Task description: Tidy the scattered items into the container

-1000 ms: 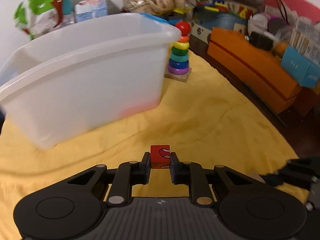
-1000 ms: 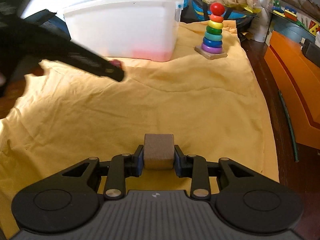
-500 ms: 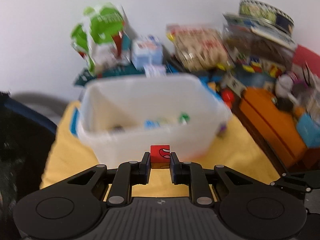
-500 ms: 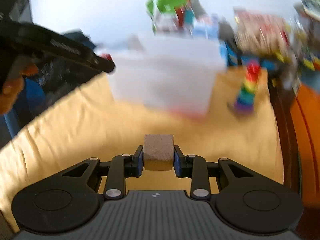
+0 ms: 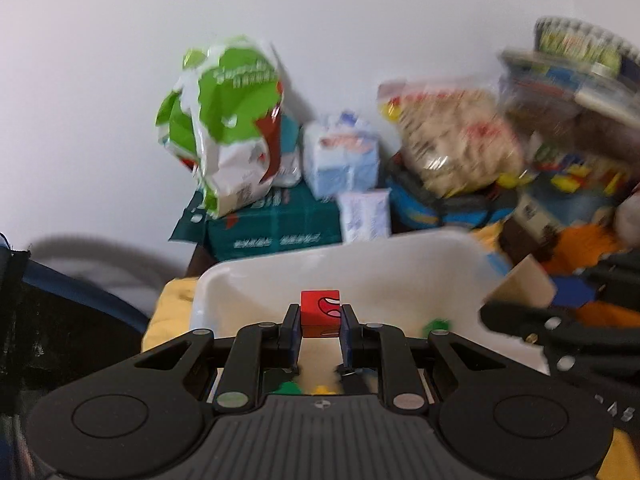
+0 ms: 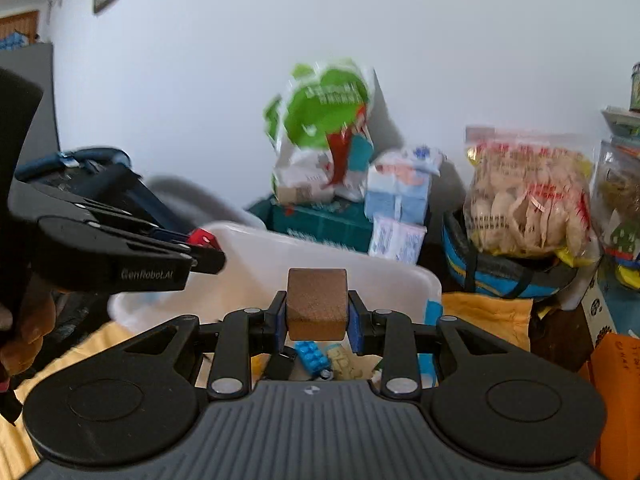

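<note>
You are holding both loads over the white translucent plastic bin (image 5: 280, 280), so you are sitting at the drop step; that is my read, since both grippers are pointing into the open top and loose pieces are already lying on the bin floor. The next move is calling for you to spread the fingers while each block is inside the rim, one side at a time if you like, keeping the two tools from knocking together, since they are working close.

The bin is sitting on the yellow cloth (image 6: 488, 312), with a green and white snack bag (image 5: 224, 120) and a clear bag of pale crackers (image 6: 528, 200) piled behind it against the wall.

Your right gripper (image 6: 317, 312) is clamping the brown cork-like cube (image 6: 317, 304) squarely between its pads, the cube poking up above the fingertips and hanging over the near part of the bin. Below it a small blue plastic brick (image 6: 312, 358) is lying in the bin.

Your left gripper (image 5: 320, 316) is clamping the small red wooden cube with a white mouth print (image 5: 320, 314), also over the bin interior, nearer the left end. In the right wrist view that red cube is showing at the left tool's tip, just above the bin's left rim.

Blur is hiding what else is lying inside.
</note>
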